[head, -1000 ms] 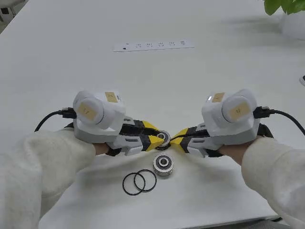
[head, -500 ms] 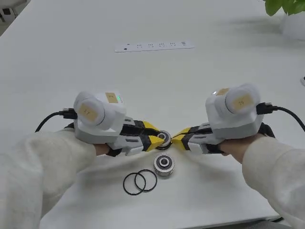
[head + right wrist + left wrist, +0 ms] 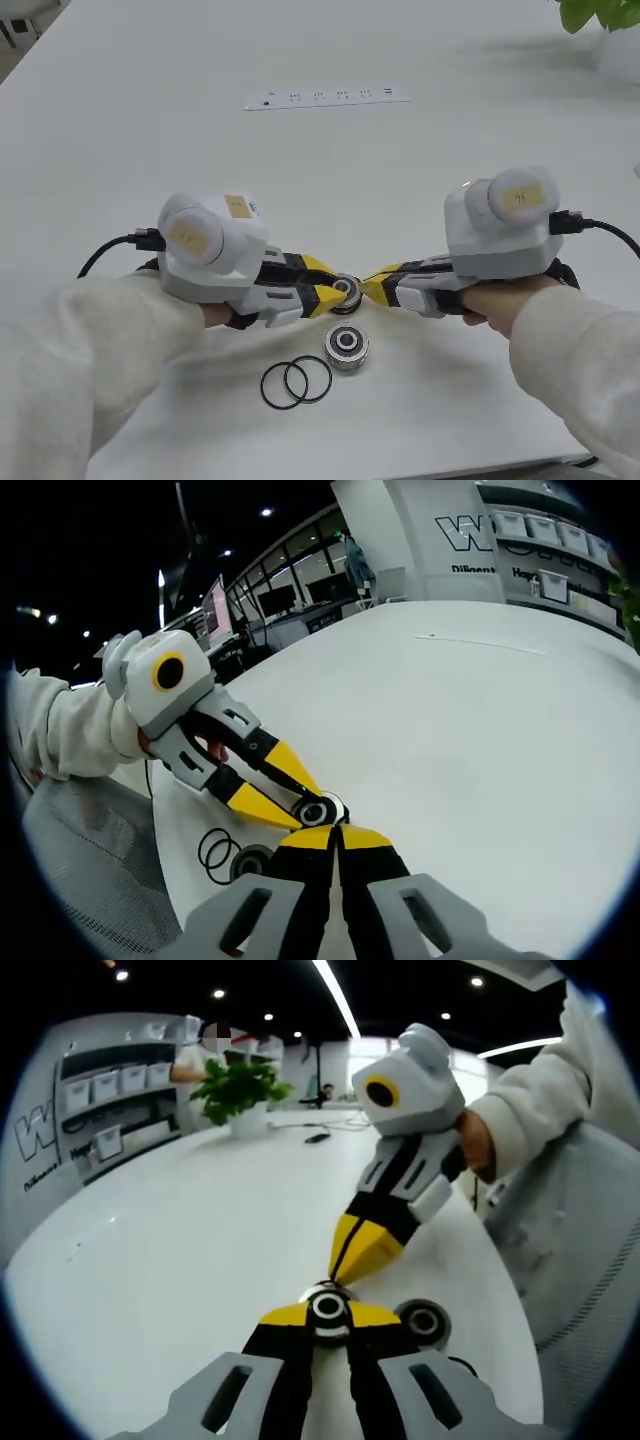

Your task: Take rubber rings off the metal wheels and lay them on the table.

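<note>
Now your right gripper [image 3: 369, 287], jaws pinched together at the metal wheel [image 3: 347, 290] your left gripper [image 3: 331, 293] clamps mid-frame, has rolled upward (what it pinches, I cannot tell), so peeling looks begun.

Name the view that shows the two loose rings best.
Head view: both rings lie whole, overlapping, on the table. The right gripper view shows them small and distorted; the left gripper view, barely a sliver.

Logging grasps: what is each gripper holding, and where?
The left gripper clamps a metal wheel across its rim. The right gripper, tips closed, touches that wheel's edge; whether it grips anything cannot be told.
</note>
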